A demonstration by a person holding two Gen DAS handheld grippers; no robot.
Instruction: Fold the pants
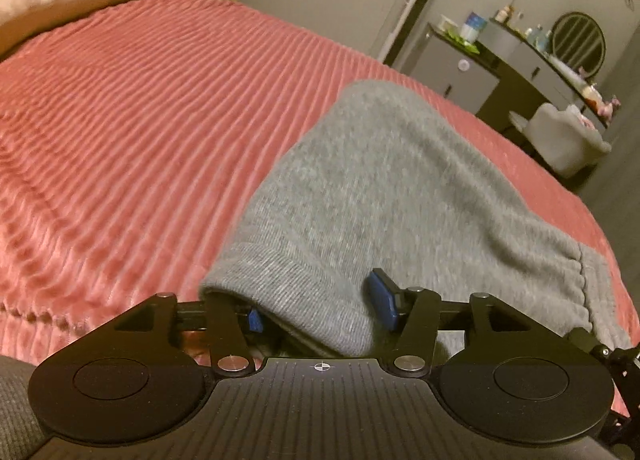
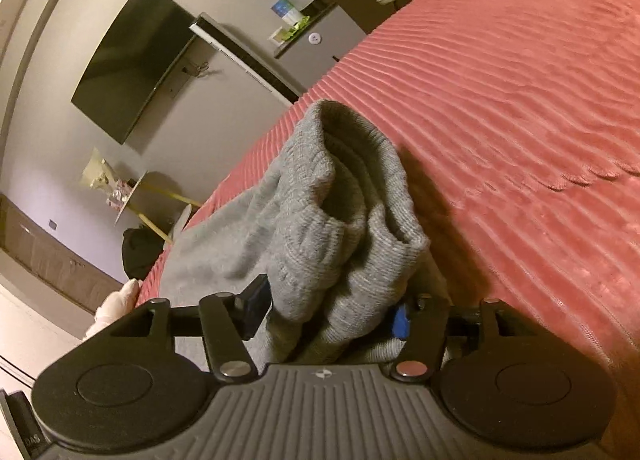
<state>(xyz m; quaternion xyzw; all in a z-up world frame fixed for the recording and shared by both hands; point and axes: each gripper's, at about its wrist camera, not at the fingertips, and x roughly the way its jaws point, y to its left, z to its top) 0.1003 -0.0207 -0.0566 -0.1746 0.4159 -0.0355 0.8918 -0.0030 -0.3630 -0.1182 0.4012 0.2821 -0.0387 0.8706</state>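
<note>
Spread over the pink ribbed bedspread (image 1: 140, 131), the grey pants (image 1: 392, 179) look at least once folded, cuffs bunched between the parted left gripper (image 1: 320, 308) and right gripper (image 2: 328, 316), neither seemingly clamping; smoothing probably remains.

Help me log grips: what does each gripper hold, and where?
Left gripper: nothing; the grey pants' ribbed hem lies loose between open pads. Right gripper: bunched ribbed cuffs fill its jaws; grip cannot be told.
</note>
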